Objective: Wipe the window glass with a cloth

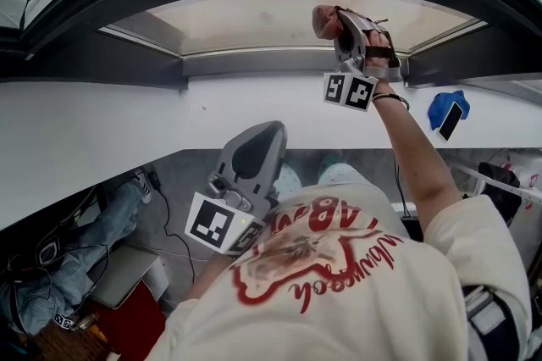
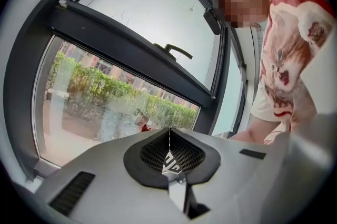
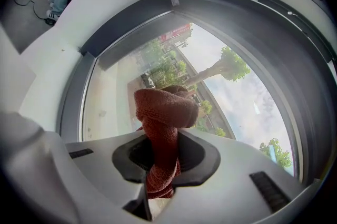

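The right tongs, clamped on the red cloth, hold its bunched end up at the glass, seemingly touching it, so I'd press flatter and sweep in overlapping strokes, while the left tongs hang closed and empty well below them.

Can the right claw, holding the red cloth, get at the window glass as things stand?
Probably yes. The right claw is shut on the red cloth and raised close before the window glass, with nothing between cloth and pane.
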Motion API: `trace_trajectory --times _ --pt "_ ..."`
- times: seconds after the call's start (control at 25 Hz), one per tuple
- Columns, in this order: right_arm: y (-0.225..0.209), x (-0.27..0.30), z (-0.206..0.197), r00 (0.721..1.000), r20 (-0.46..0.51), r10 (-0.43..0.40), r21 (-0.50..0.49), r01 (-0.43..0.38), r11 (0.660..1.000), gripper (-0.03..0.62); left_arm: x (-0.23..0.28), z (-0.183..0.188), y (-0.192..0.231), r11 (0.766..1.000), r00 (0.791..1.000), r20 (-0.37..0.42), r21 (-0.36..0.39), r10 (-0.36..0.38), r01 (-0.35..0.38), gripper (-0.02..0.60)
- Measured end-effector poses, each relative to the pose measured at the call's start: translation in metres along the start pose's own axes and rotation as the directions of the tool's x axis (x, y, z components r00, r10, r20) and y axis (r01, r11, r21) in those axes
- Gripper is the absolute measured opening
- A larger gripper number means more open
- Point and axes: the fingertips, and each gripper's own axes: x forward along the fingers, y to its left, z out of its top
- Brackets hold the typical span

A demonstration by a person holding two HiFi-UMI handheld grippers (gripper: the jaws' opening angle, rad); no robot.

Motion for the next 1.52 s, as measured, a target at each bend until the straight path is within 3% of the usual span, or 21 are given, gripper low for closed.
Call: trace_trajectory --times 0.56,0.96,1.24,1.52 --pt "0.045 0.01 -0.014 0.994 -0.026 0.103 -0.008 -0.103 0.995 0.071 -0.004 0.004 0.008 0.999 0.999 -0.002 0.031 0.041 -0.041 0.021" --pt "0.07 0.018 -0.02 0.988 -0.041 0.152 0.0 -0.152 0.988 0.072 0.0 0.007 0.016 0.997 0.997 -0.004 0.0 0.074 -0.074 0.021" --pt "0.076 -0.005 -0.011 0.988 -0.018 0.153 0.001 -0.153 0.988 0.074 -0.025 0.004 -0.006 0.993 0.993 0.023 0.026 0.113 -0.113 0.021" --pt "0.092 0.012 -0.036 0.983 -0.051 0.175 0.032 -0.174 0.984 0.077 -0.01 -0.004 0.004 0.99 0.992 0.002 0.049 0.129 -0.129 0.021"
